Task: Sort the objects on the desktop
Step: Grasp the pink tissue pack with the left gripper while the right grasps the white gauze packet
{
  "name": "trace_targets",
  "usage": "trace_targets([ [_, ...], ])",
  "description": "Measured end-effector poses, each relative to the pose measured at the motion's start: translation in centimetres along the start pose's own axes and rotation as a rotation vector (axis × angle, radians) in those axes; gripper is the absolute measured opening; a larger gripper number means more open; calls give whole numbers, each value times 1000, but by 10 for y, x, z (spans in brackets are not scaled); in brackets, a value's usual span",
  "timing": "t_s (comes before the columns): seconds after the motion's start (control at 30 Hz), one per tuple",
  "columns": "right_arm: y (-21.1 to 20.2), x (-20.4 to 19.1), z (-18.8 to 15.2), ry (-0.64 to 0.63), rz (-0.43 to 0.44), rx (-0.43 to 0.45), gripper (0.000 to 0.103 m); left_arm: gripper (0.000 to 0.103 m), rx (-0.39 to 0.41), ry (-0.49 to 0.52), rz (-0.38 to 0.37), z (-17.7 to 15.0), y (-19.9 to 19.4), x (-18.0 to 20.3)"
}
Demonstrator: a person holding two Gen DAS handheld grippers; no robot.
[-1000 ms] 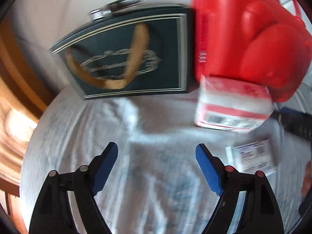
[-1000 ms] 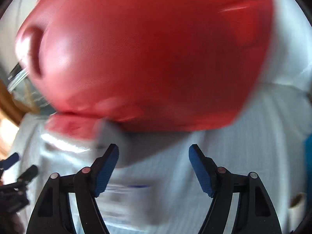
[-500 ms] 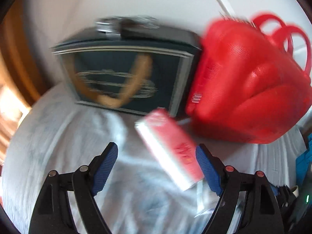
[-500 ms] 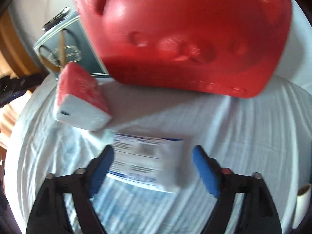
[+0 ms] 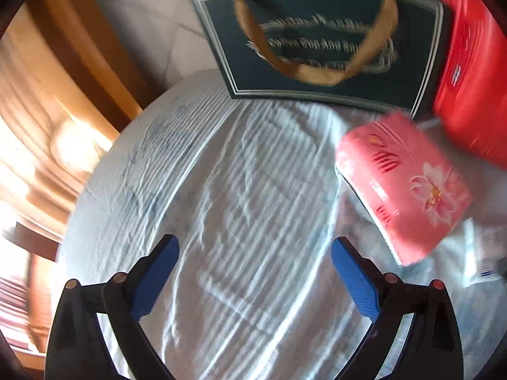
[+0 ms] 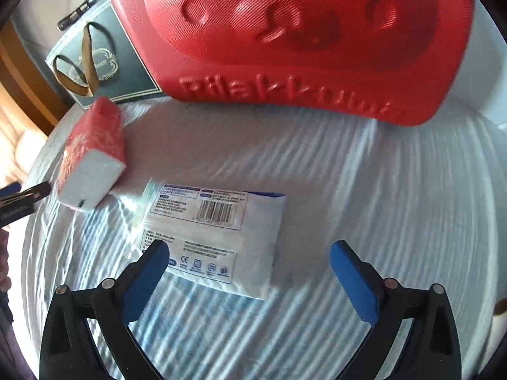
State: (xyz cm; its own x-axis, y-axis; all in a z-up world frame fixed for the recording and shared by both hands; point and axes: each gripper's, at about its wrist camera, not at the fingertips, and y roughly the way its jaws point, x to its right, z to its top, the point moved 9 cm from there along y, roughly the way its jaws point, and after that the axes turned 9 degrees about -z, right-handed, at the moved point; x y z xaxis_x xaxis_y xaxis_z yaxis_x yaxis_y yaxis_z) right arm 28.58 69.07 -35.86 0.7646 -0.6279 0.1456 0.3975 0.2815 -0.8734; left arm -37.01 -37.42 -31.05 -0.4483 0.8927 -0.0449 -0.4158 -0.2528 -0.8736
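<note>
A pink tissue pack (image 5: 405, 190) with a flower print lies on the white cloth, just right of my left gripper (image 5: 255, 247). That gripper's jaws are opening, with only cloth between them. In the right wrist view the same pack (image 6: 92, 155) sits at the left. My right gripper (image 6: 248, 248) hovers over a white sachet (image 6: 215, 234) printed with a barcode. Its jaws are opening, and the left finger overlaps the sachet's near corner without pressing it. A sliver of the sachet (image 5: 478, 253) shows at the left wrist view's right edge.
A big red plastic case (image 6: 301, 31) and a dark green gift bag (image 5: 317, 41) with tan handles stand along the far side. The round table (image 5: 221, 190) drops off at the left to a wooden floor (image 5: 47, 126). Dark gripper fingers (image 6: 22, 199) poke in at the left edge.
The pink pack was between my left fingers half a second ago and now lies to their right. Both grippers' jaws have spread wider. The right gripper has come down over the white sachet.
</note>
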Motion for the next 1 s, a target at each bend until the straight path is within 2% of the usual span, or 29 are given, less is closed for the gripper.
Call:
trace_targets([
  [0.13, -4, -8, 1, 4, -28, -1, 103, 99, 59, -50, -157, 19, -21, 35],
  [0.23, -8, -21, -2, -36, -6, 3, 103, 99, 56, 15, -209, 30, -16, 86],
  [0.3, -2, -33, -10, -78, 20, -22, 103, 99, 17, 73, -220, 24, -1, 111],
  [0.37, 8, -38, -13, -140, -21, -23, 103, 101, -29, 149, -172, 11, 18, 126],
  [0.43, 14, -31, -5, -162, -129, 3, 103, 103, -23, 124, -202, 1, 21, 115],
  [0.47, 14, -15, -1, -121, -146, 8, 103, 102, -40, 109, -176, -3, 23, 103],
  [0.57, 9, 24, 6, -27, -161, 8, 103, 102, -85, 99, 17, -20, 40, 43],
  [0.6, 7, 29, 7, -22, -157, 11, 103, 101, -115, 83, 34, -27, 43, 25],
  [0.7, -4, 30, 11, -40, -96, 32, 103, 100, -97, 21, -26, -28, 26, 7],
  [0.8, -6, 12, 19, -97, -47, 39, 103, 100, -9, 9, -133, -3, -5, 29],
  [0.87, -5, 0, 25, -110, -50, 48, 103, 100, 27, 0, -193, 18, -16, 51],
  [0.93, -4, -5, 28, -114, -56, 53, 103, 100, 18, -31, -210, 37, -9, 71],
  [1.0, -3, -12, 28, -121, -27, 50, 103, 100, -13, -42, -196, 46, 10, 88],
])
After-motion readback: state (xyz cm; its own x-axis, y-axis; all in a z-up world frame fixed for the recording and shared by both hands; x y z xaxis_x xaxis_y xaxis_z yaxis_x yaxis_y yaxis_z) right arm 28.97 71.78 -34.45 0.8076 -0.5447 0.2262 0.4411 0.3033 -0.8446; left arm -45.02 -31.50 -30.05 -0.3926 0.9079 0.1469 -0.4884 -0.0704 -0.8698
